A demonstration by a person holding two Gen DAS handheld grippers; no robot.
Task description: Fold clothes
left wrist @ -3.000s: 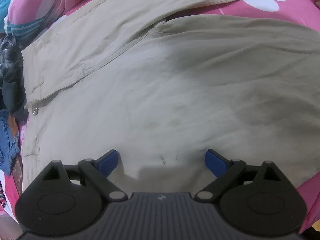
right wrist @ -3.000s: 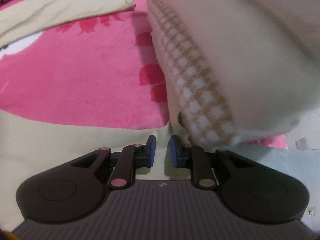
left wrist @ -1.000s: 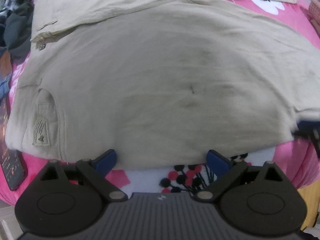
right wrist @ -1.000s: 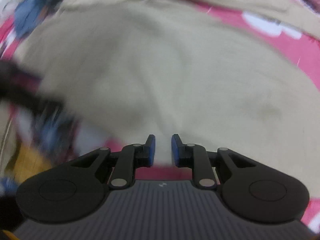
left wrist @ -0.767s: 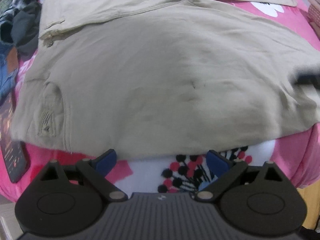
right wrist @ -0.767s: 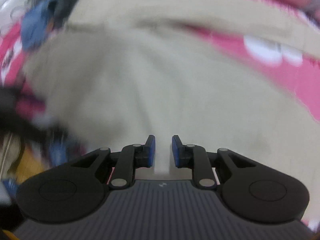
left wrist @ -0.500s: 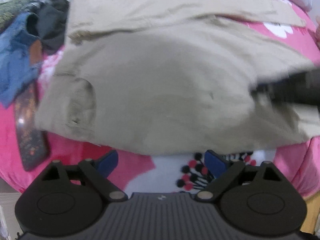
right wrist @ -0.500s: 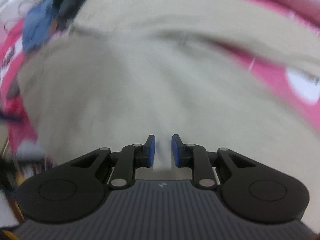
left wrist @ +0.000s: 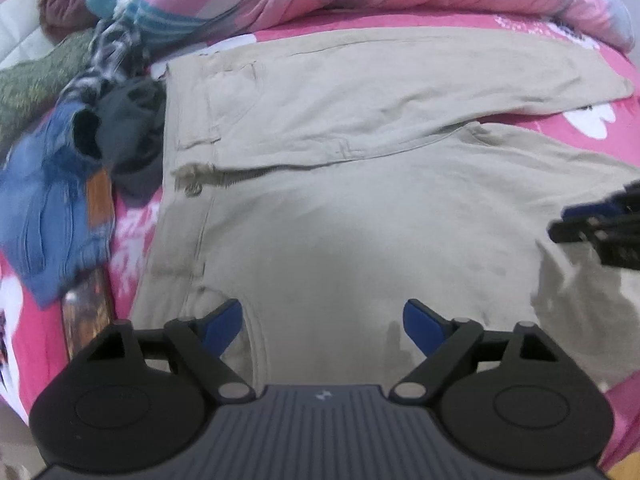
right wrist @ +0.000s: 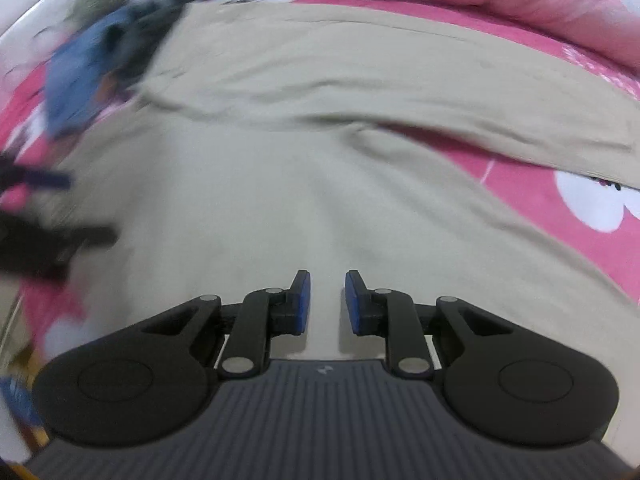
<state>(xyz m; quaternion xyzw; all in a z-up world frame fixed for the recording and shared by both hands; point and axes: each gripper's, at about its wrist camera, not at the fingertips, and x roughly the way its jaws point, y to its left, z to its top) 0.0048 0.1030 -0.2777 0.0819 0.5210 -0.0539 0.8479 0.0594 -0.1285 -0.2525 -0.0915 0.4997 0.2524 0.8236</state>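
My worry is the khaki trousers [left wrist: 360,208], spread flat on the pink floral bedspread [left wrist: 588,120] with legs splayed and the fly open: a shallow pinch could take only the top layer and fold them crooked, and the jeans [left wrist: 48,200] and phone [left wrist: 86,312] beside the waistband could snag. My left gripper [left wrist: 320,316] hangs wide apart over the near leg by the waistband, holding nothing. My right gripper [right wrist: 327,300] is narrowed to a small gap over the same leg; I see no cloth between its pads.
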